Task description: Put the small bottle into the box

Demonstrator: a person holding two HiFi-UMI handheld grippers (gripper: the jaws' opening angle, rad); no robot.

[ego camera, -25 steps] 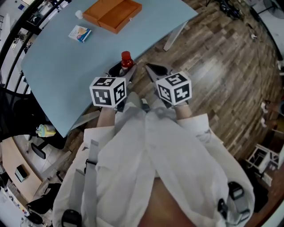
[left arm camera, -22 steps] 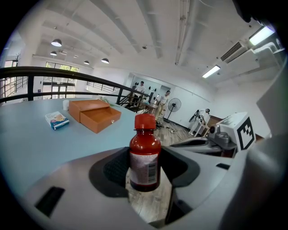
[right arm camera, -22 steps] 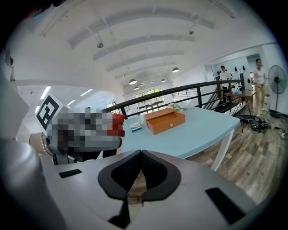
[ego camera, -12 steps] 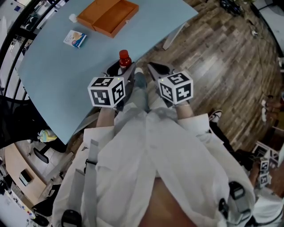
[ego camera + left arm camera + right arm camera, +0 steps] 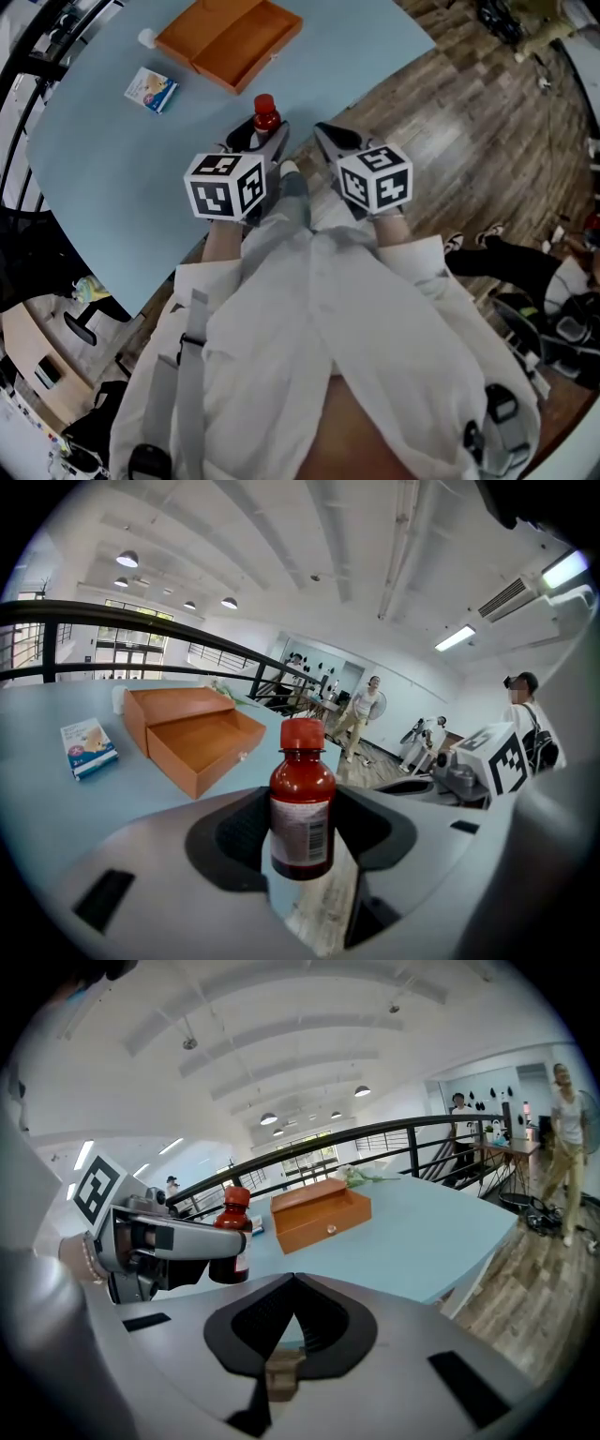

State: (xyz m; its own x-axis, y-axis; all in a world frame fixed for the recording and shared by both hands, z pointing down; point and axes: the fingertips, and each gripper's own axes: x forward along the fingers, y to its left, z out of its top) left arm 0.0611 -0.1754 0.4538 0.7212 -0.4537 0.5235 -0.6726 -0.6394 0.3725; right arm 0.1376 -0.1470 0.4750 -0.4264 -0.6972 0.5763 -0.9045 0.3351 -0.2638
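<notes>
My left gripper (image 5: 262,141) clamps small red-capped brown bottle (image 5: 302,808); right gripper (image 5: 289,1314) closed, empty; might clip wall of far orange box (image 5: 202,750).

White long-sleeved shirt (image 5: 328,337), grey shoulder strap (image 5: 192,361), grey left tongs (image 5: 263,141) and right tongs (image 5: 329,141), black-and-white marker cubes (image 5: 225,186) (image 5: 376,177)

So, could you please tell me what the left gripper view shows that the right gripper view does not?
Only the left gripper view: the left claw from behind, its jaws shut on the small bottle, label and barcode facing the camera. Only the right gripper view: the right claw, jaws together with nothing between them, and the left claw seen from the side. Both: the bottle, the open orange box and the blue table.
</notes>
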